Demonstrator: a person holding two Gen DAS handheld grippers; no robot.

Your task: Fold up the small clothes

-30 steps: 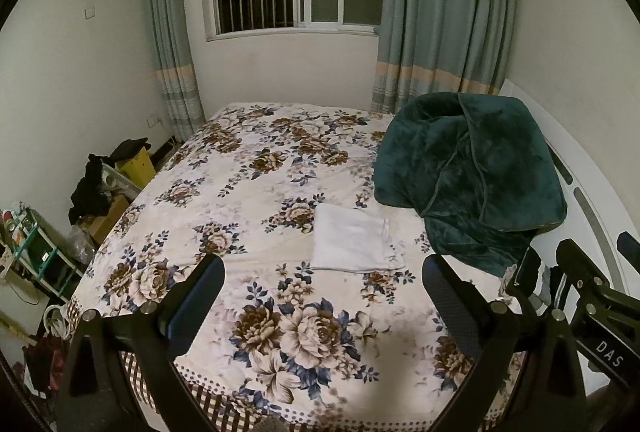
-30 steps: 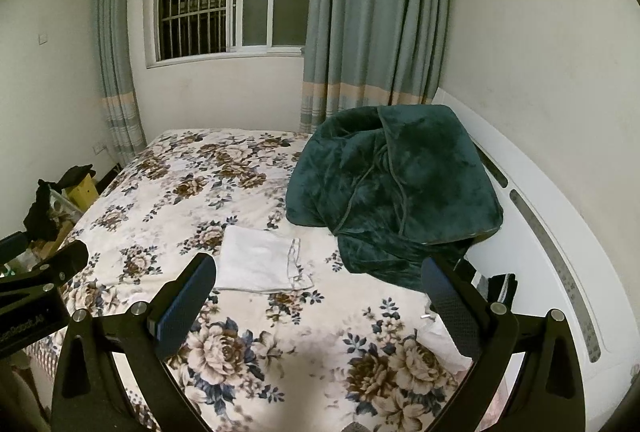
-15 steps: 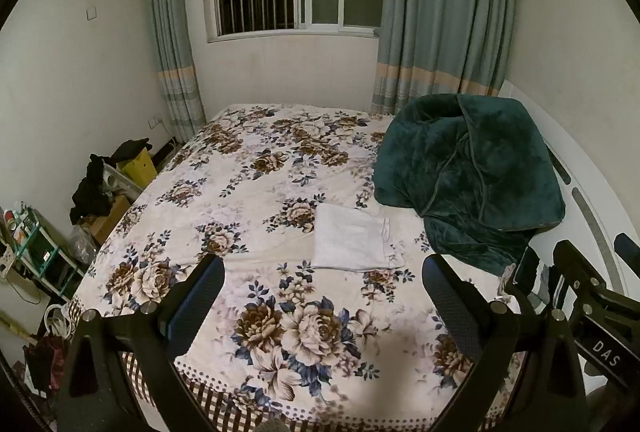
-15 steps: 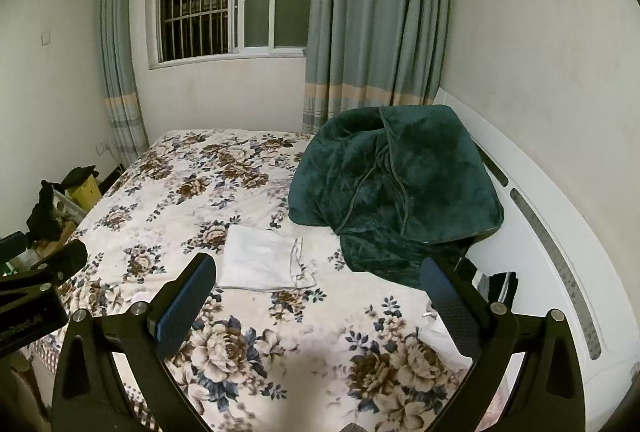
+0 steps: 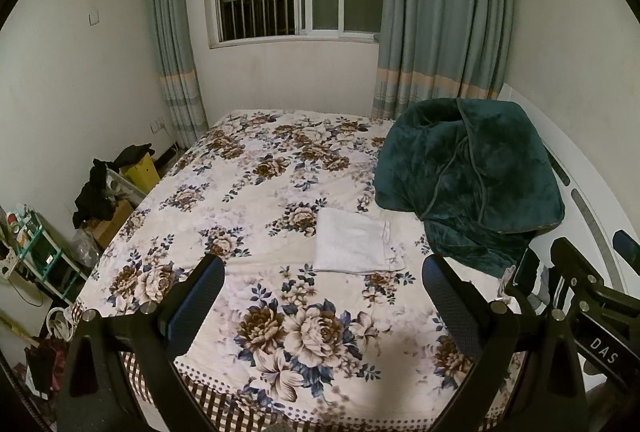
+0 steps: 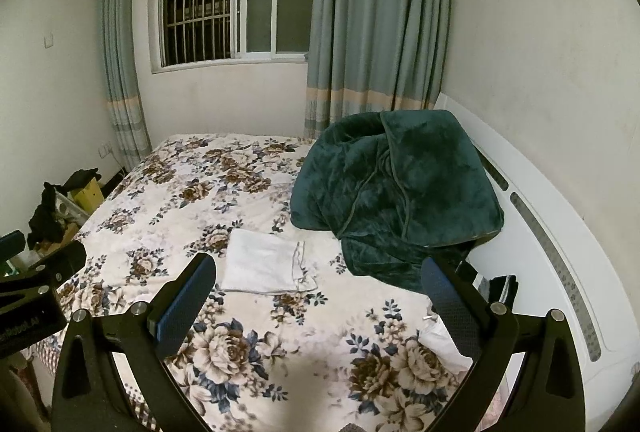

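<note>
Bedroom seen from the left wrist view: the left hand-held gripper (image 5: 323, 306) hangs above the near edge of a flowered bed (image 5: 256, 216), its two fingers spread wide with nothing between them. A folded white cloth (image 5: 354, 246) lies flat on the bed, just beside a heaped dark green blanket (image 5: 468, 180). This view alone shows a cluttered shelf (image 5: 36, 256) by the left wall, and part of the other gripper at the right edge.

From the right wrist view, the right hand-held gripper (image 6: 318, 302) is likewise wide open and holds nothing. The cloth (image 6: 264, 262) lies ahead, left of the blanket (image 6: 396, 188). Only here does the long white headboard (image 6: 560, 272) show fully, plus a small white item (image 6: 444, 346) near the bed's right edge.
</note>
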